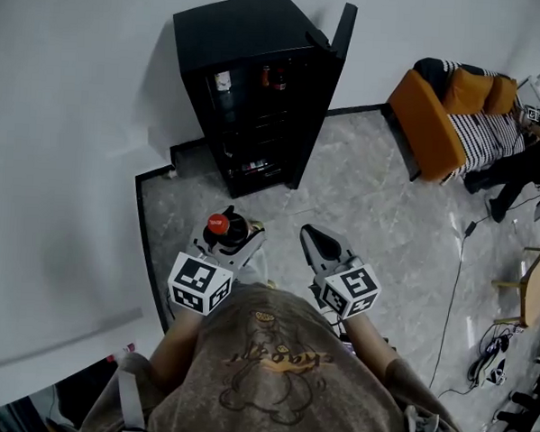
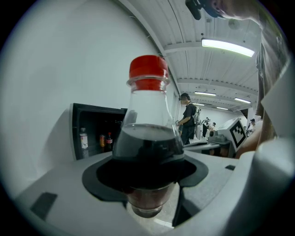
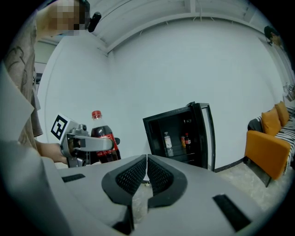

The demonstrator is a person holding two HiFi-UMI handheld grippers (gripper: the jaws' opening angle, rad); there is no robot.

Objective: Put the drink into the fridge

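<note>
Drink bottle (image 1: 226, 226) with a red cap (image 2: 148, 72), about to head for the fridge (image 1: 259, 84): the left gripper (image 2: 146, 174) has its dark pads clamped around the bottle's lower body. It holds the bottle upright, long axis vertical, cap toward the ceiling and dark liquid level below the neck. The right gripper (image 3: 146, 173) rides just beside it, jaws pressed together on nothing. The black fridge stands well apart from both, across the grey stone floor (image 1: 361, 197) and against the white wall. In the head view it lies almost straight ahead of the left gripper. Its door (image 1: 343, 29) is swung wide on the person's right, so the open front faces the bottle. Its upper shelf already carries a clear bottle (image 3: 168, 144) and small dark bottles (image 3: 186, 139). The lower shelves are too dim to read. The coming move looks likely to turn on that straight line from the left jaws to the opening. The left hand alone bears the load and would have to carry it forward. A bottle kept upright would need a shelf with room for its neck, and which shelf offers that cannot be told from here. The right hand looks free to steady the door. An orange sofa (image 1: 428, 120) sits off to the right, clear of the path.
</note>
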